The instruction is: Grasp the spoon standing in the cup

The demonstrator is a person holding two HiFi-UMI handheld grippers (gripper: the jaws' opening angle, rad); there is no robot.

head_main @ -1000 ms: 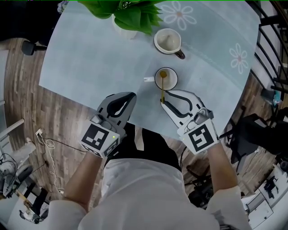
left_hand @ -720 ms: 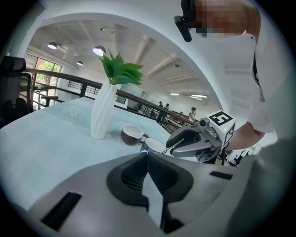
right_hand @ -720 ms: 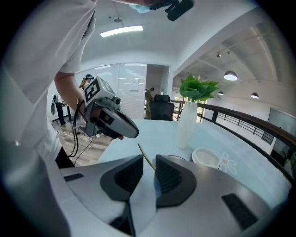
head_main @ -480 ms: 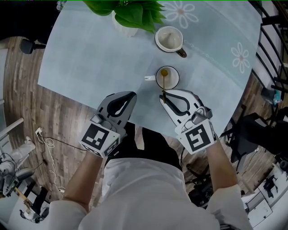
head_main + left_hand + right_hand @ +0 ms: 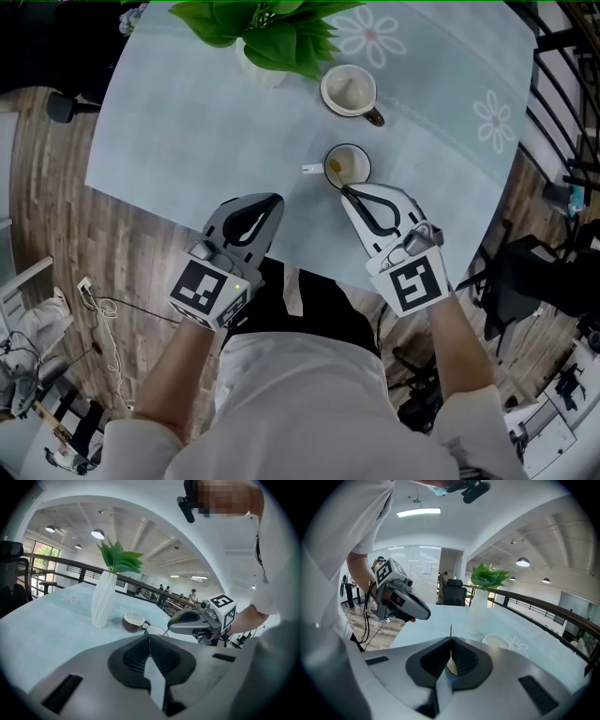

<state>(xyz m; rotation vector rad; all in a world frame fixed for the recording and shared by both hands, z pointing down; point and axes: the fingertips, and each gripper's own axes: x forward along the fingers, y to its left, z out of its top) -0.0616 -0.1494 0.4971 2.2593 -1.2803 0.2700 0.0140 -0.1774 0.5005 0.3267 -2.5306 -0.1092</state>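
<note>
The grasp looks done: the right gripper's point(image 5: 451, 641) 2 jaws are pinched on the thin gold-coloured spoon point(image 5: 451, 630) leaning in the small white cup point(image 5: 366, 161), while the left gripper point(image 5: 149, 637), closed and empty, idles nearby.

1. Your right gripper point(image 5: 349, 191) has pushed forward. Its tips are now at the near rim of the cup point(image 5: 365, 167); a second ago they sat short of it.
2. Its jaws have closed, from a wider loop earlier to pinching the spoon point(image 5: 451, 631) handle now.
3. The spoon handle was in plain sight before. The gripper tips now cover most of it.
</note>
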